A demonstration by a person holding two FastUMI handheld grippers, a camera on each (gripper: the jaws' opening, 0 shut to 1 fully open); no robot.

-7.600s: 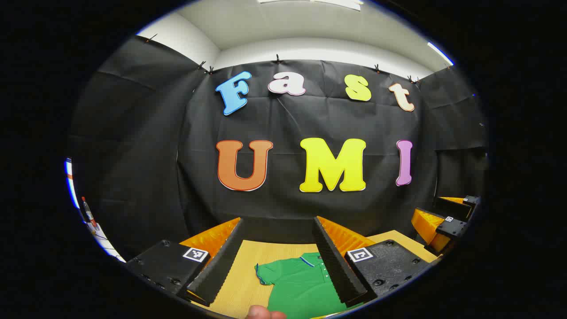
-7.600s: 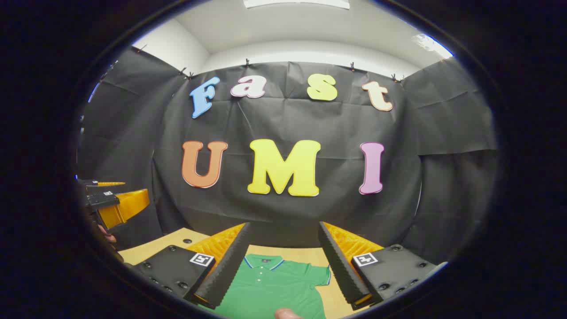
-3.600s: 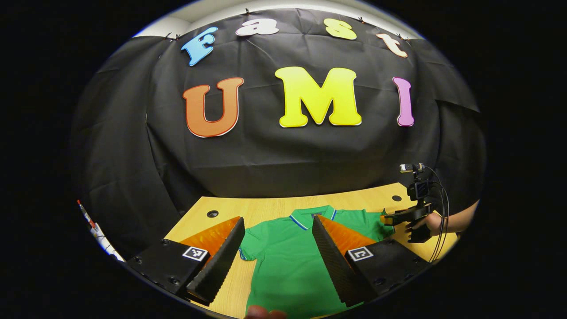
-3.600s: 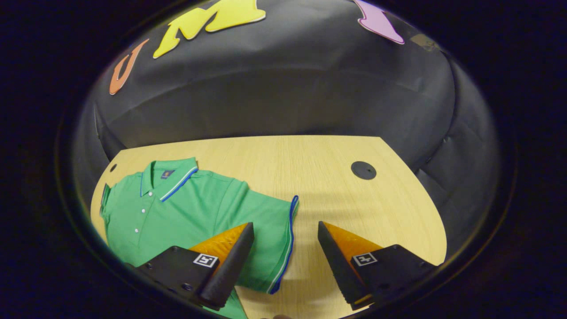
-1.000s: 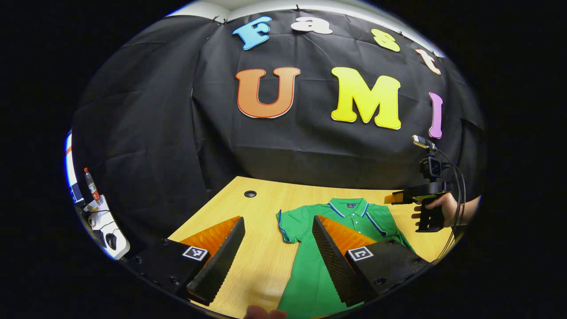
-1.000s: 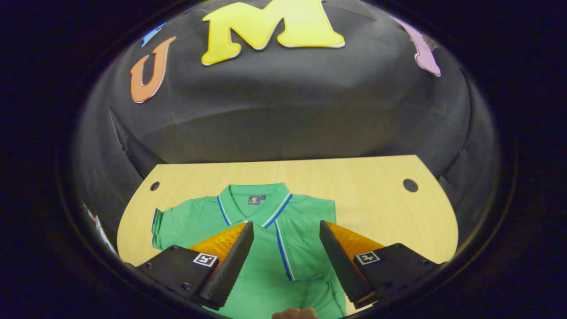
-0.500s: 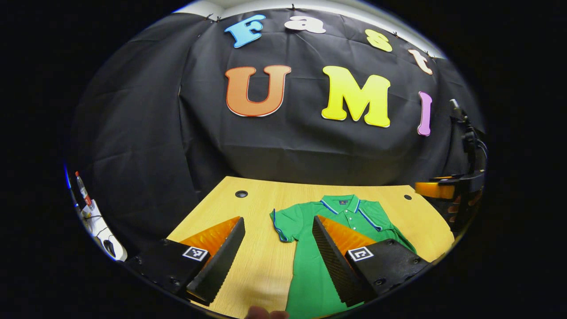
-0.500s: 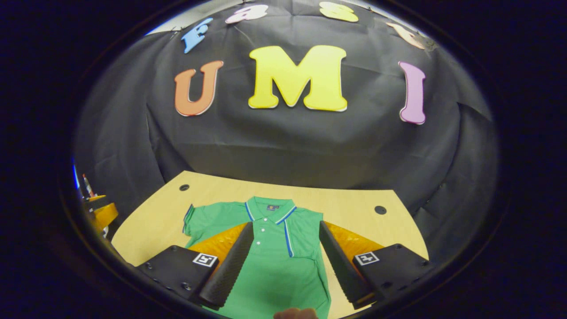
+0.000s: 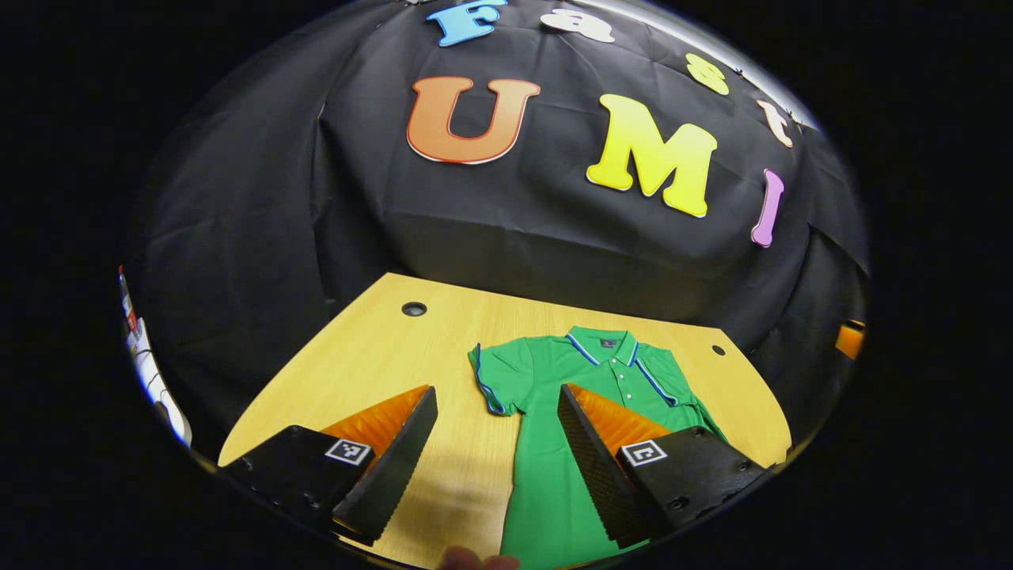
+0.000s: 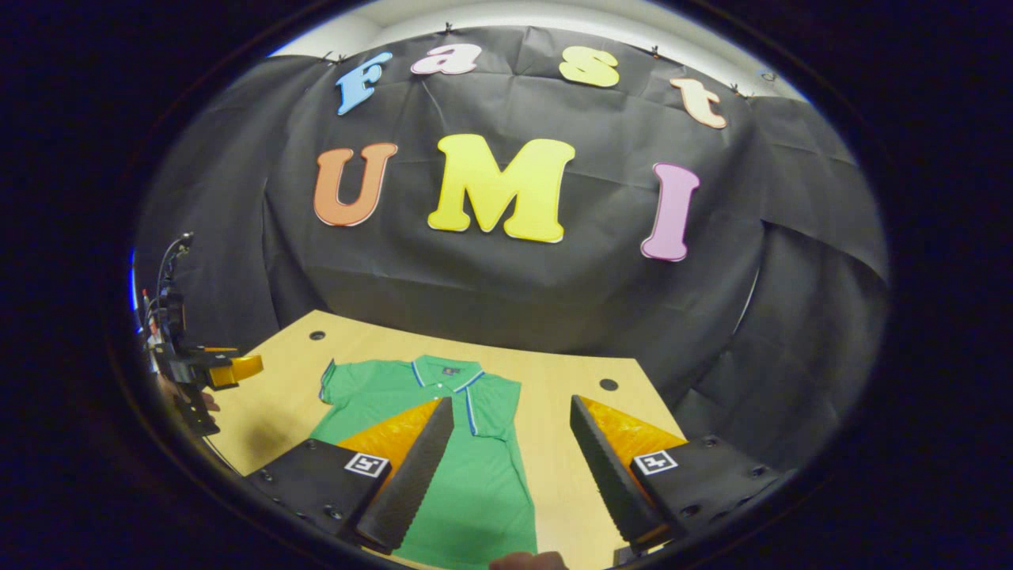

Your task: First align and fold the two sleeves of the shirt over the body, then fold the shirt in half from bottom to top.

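Observation:
A green polo shirt (image 9: 554, 467) lies flat on the wooden table (image 9: 372, 364), collar toward the wall. Its left sleeve (image 9: 495, 376) is spread out to the side. The right sleeve (image 10: 495, 412) lies folded over the body, its blue hem running down the chest. My left gripper (image 9: 497, 389) hovers open above the table, its fingers framing the spread sleeve and the shirt's left edge. My right gripper (image 10: 511, 400) is open above the shirt's right edge, holding nothing. The left gripper (image 10: 229, 368) also appears at the far left of the right gripper view, held in a hand.
Round cable holes sit in the table's far corners (image 9: 413, 309) (image 9: 718, 349) (image 10: 608, 385). Bare wood lies left of the shirt (image 9: 356, 380) and right of it (image 10: 570, 459). The black cloth wall stands close behind the table.
The right sleeve, spread out 3.6 s ago, now lies folded over the body. The right gripper has drawn back and to the right. The left gripper now tilts down toward the spread sleeve.

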